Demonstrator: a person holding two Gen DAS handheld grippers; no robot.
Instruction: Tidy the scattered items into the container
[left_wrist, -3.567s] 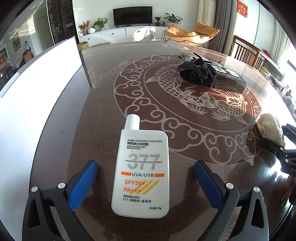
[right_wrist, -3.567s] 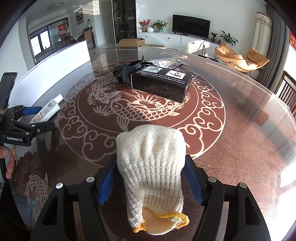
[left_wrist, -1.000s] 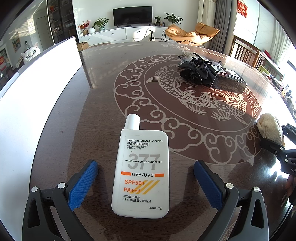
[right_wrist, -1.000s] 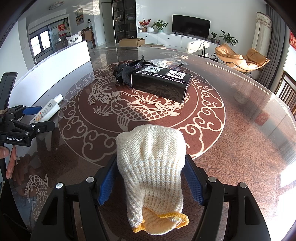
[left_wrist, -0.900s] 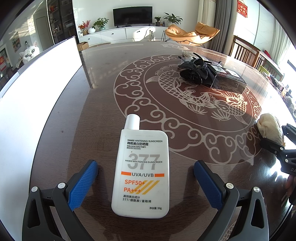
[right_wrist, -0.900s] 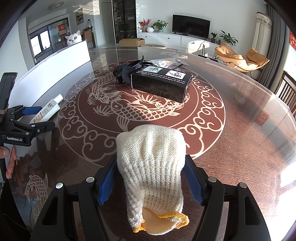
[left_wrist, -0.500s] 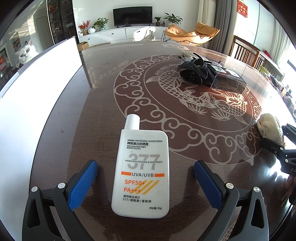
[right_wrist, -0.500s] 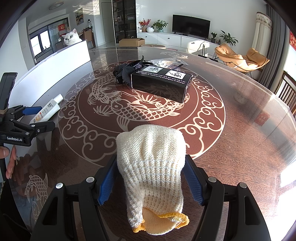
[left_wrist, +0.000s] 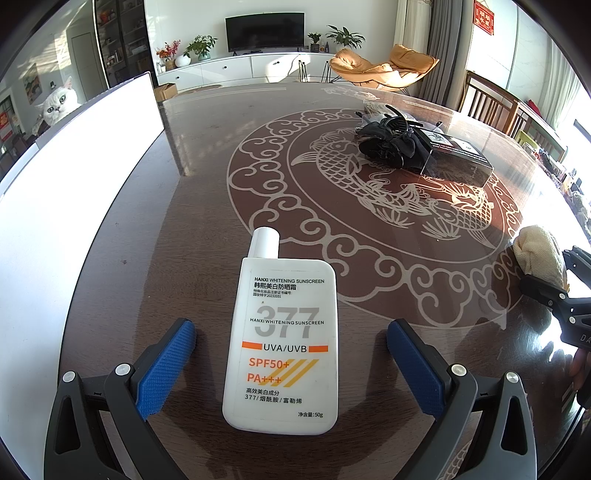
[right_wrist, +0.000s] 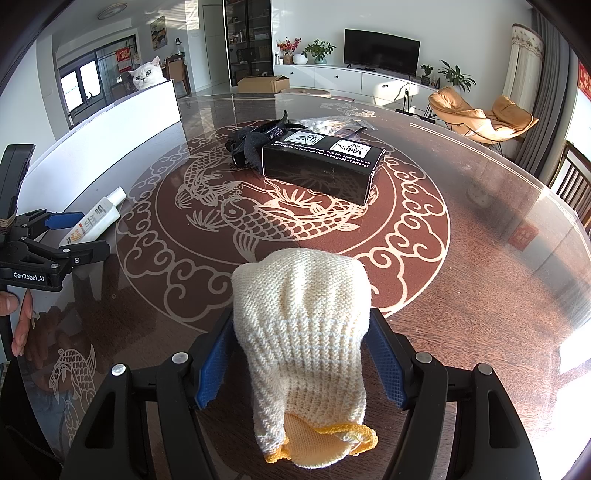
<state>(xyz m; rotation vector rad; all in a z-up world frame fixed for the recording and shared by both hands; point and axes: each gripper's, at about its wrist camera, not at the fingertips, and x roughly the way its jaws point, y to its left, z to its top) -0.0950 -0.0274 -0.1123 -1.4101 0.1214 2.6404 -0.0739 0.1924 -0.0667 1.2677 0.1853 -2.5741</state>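
Left tongs (left_wrist: 291, 354) straddle flat white sunscreen bottle (left_wrist: 282, 343).

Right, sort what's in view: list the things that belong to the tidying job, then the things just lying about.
Belongs to the job:
- sunscreen bottle, lying between the open left tool
- knitted glove, between the right tool
- black box
- black hair claw
- white container

Just lying about:
- cat behind the container
- television
- orange lounge chair
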